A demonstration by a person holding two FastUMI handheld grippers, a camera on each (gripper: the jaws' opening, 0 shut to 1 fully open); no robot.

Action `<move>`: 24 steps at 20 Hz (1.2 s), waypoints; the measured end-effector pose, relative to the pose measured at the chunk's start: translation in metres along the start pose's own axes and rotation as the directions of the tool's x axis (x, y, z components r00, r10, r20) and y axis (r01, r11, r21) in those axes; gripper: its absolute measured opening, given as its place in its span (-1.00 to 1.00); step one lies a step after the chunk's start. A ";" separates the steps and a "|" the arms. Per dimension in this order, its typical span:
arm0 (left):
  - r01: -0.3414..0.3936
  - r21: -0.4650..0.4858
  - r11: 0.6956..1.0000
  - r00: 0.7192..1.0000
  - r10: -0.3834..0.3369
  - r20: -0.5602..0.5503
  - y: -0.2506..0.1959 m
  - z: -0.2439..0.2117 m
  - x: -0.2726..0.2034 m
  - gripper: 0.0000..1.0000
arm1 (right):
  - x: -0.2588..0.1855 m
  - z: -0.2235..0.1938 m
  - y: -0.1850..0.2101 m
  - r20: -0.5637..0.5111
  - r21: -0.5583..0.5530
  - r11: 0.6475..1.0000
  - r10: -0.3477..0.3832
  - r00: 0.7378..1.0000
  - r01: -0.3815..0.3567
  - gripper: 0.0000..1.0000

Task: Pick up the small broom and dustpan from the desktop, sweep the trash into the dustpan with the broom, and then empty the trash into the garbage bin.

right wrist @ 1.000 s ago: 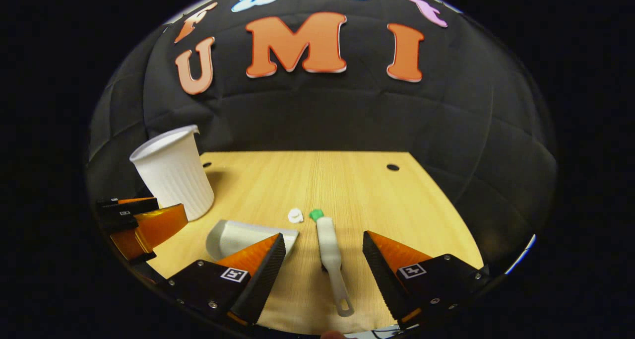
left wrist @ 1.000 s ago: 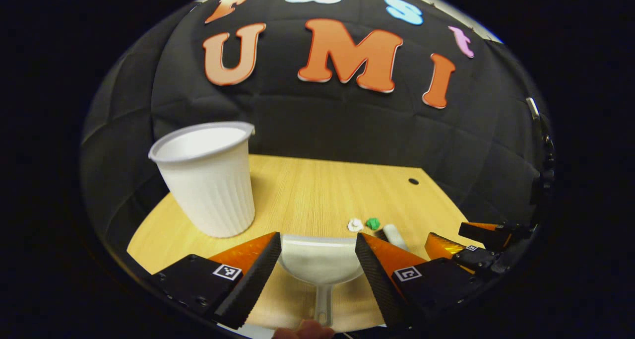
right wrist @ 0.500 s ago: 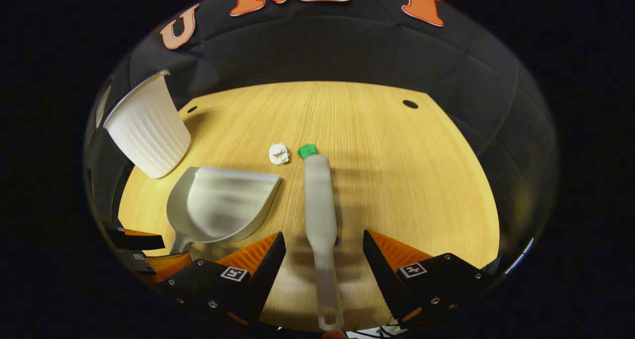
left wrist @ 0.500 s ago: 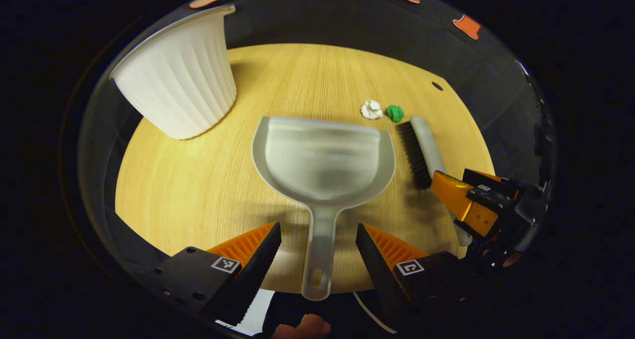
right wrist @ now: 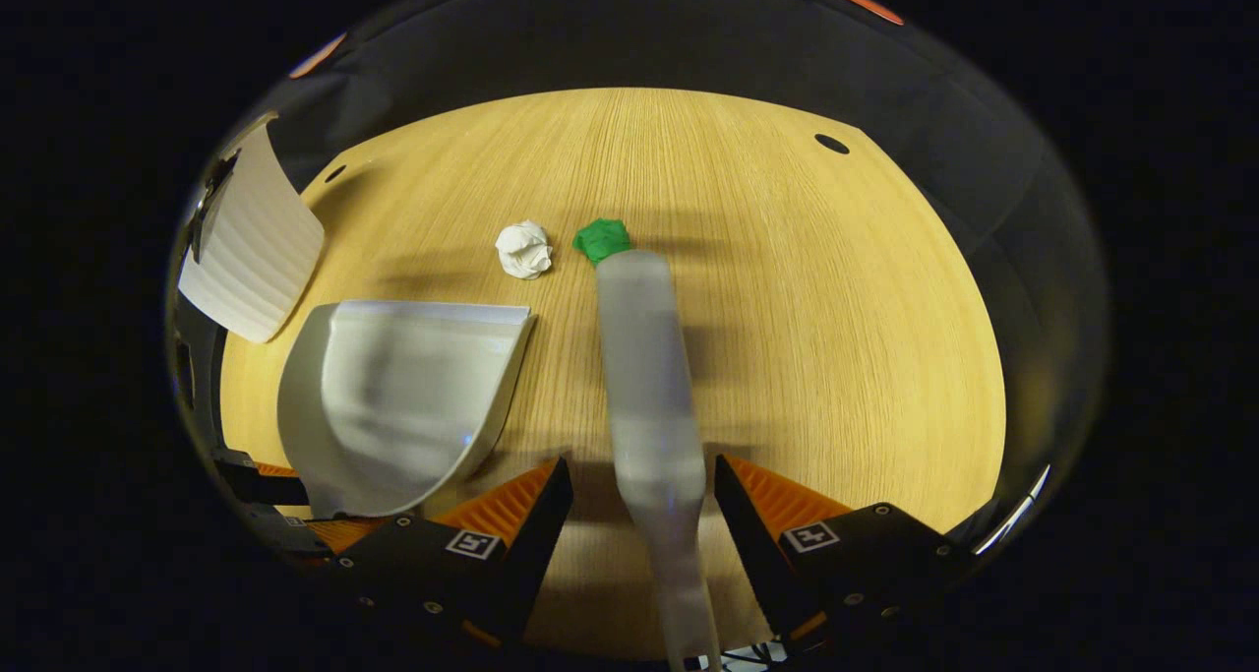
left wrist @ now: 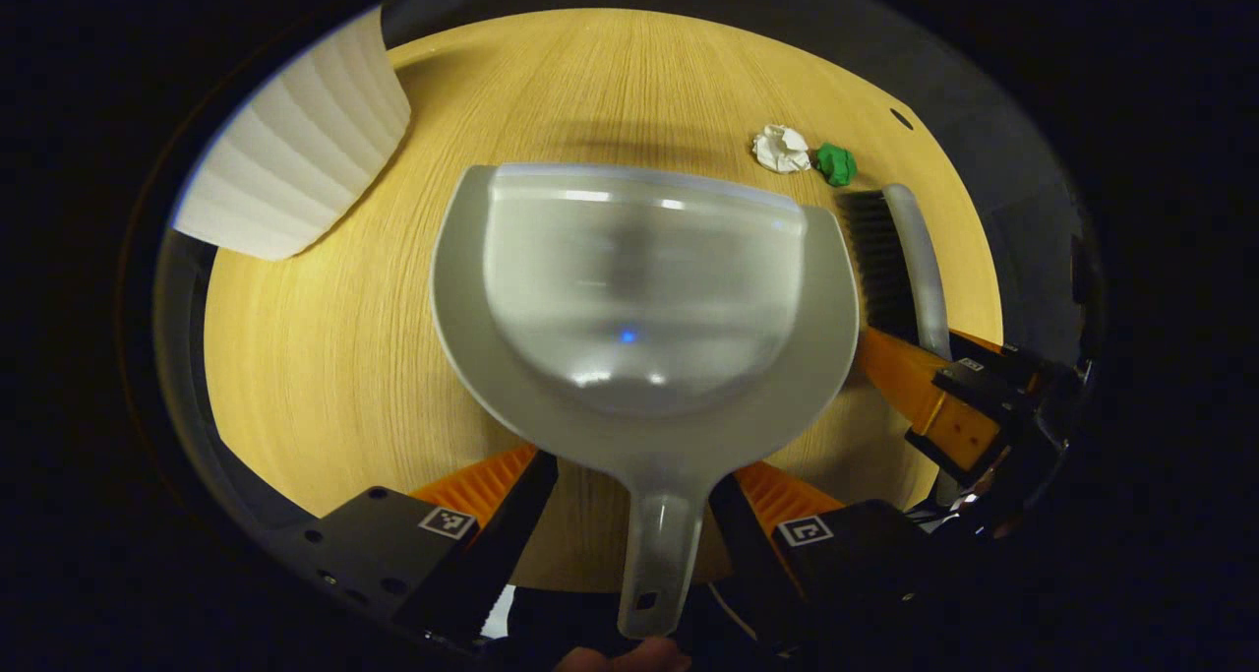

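Note:
A grey dustpan (left wrist: 639, 288) lies flat on the wooden desk (right wrist: 836, 308). Its handle runs back between the fingers of my left gripper (left wrist: 634, 475), which is open around it. The grey broom (right wrist: 644, 377) lies to the dustpan's right, its dark bristles (left wrist: 875, 259) facing the pan. Its handle passes between the fingers of my right gripper (right wrist: 641, 475), also open. Just past the broom's tip sit a white paper ball (right wrist: 523, 249) and a green ball (right wrist: 602, 239). In the left gripper view the right gripper (left wrist: 934, 367) straddles the broom's handle.
A white ribbed bin (left wrist: 295, 160) stands at the far left of the desk, beyond the dustpan (right wrist: 393, 397). A small hole (right wrist: 831, 144) marks the desk's far right corner. Bare wood stretches to the right of the broom.
Both grippers have tipped down and come in low over the desk. The dustpan handle and the broom handle now reach deeper between the fingers. Both stay open.

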State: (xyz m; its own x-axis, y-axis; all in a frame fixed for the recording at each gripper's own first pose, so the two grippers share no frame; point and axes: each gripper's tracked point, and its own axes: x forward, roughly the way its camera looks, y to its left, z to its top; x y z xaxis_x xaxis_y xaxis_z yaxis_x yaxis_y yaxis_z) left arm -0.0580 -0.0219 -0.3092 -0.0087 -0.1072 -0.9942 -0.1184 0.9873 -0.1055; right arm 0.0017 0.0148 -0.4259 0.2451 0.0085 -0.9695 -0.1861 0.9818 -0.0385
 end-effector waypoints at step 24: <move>0.072 0.513 0.855 0.990 0.000 -0.140 0.026 0.043 0.006 -0.40 | 0.025 0.085 -0.066 -0.075 -0.283 0.958 0.032 0.997 -0.052 -0.46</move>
State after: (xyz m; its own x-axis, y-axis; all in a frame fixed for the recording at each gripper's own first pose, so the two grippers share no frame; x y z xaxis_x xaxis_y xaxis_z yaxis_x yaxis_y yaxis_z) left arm -0.0187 0.0083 -0.3191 -0.1473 -0.1225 -0.9815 0.4073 0.8968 -0.1730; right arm 0.1007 -0.0334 -0.4266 0.1674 0.0252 -0.9856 -0.4606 0.8859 -0.0555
